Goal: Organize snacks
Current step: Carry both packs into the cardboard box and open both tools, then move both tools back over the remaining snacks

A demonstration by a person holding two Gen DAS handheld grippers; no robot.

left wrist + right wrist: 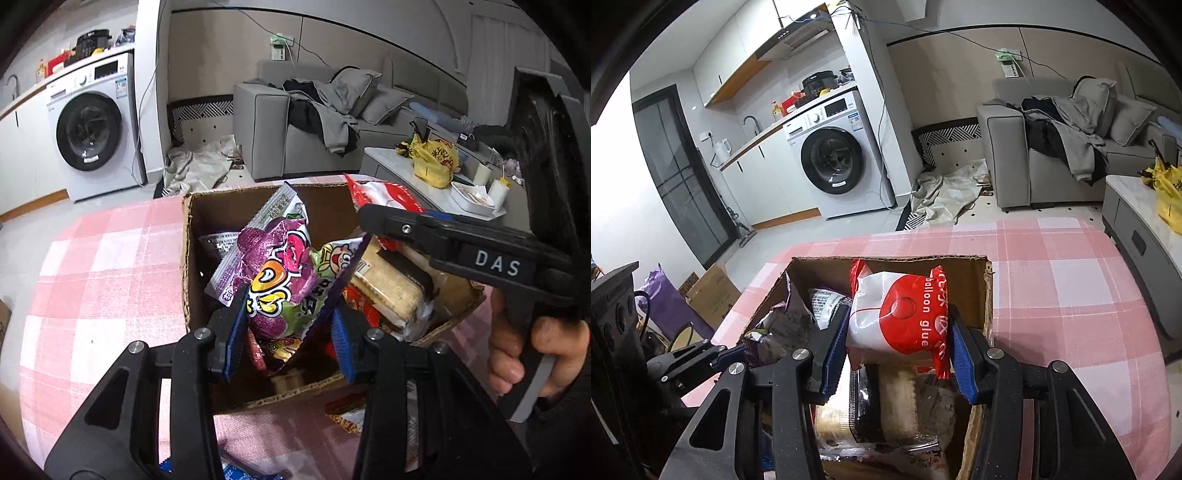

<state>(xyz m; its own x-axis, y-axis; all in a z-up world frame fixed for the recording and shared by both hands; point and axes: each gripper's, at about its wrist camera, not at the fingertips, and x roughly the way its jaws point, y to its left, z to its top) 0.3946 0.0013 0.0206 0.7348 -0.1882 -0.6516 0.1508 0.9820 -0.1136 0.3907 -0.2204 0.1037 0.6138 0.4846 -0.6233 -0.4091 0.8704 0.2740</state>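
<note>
- Pink checked cloth covers the surface (1071, 295); on it stands your cardboard box (188, 258), already well filled with snacks.
- Your left gripper (291, 317) has its fingers clamped on a purple candy bag (280, 273) above the box.
- Your right gripper (899, 350) fingers are pinched on a red-and-white packet (897, 317), also over the box.
- Both look nearly stowed; release remains.
- More wrappers (347, 413) lie near you outside the box, cut off by the fingers.
- Box bottom is hidden.

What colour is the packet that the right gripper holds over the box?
White with red; the packet shows best in the right wrist view.
</note>
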